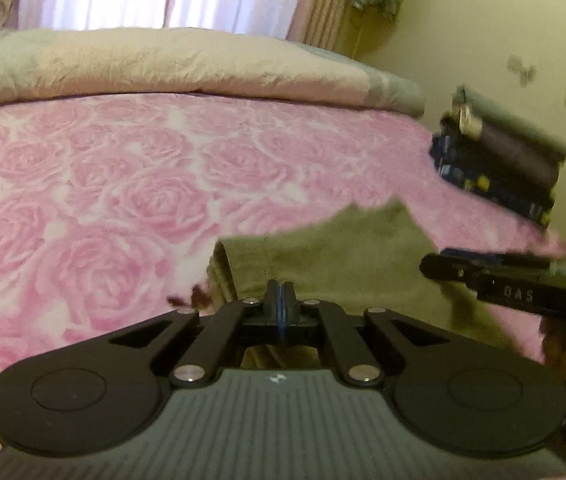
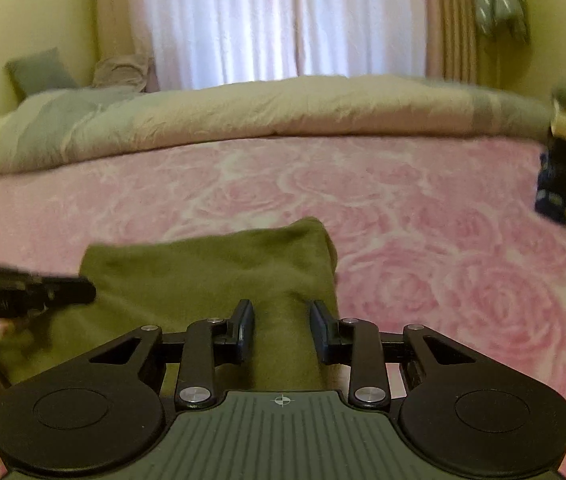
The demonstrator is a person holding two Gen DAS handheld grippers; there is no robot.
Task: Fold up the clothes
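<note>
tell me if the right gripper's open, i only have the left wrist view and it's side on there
Observer: Open. In its own view the right gripper has its jaws apart.
Operator: anything between them
Observer: The green garment runs through the gap, but the pads don't appear to press on it.
Operator: anything up the bed i can't see
Observer: A grey pillow stands at the far left, beyond the quilt.

White letters "DAS" on the right tool's (image 1: 443, 270) black side, nothing else legible
</note>
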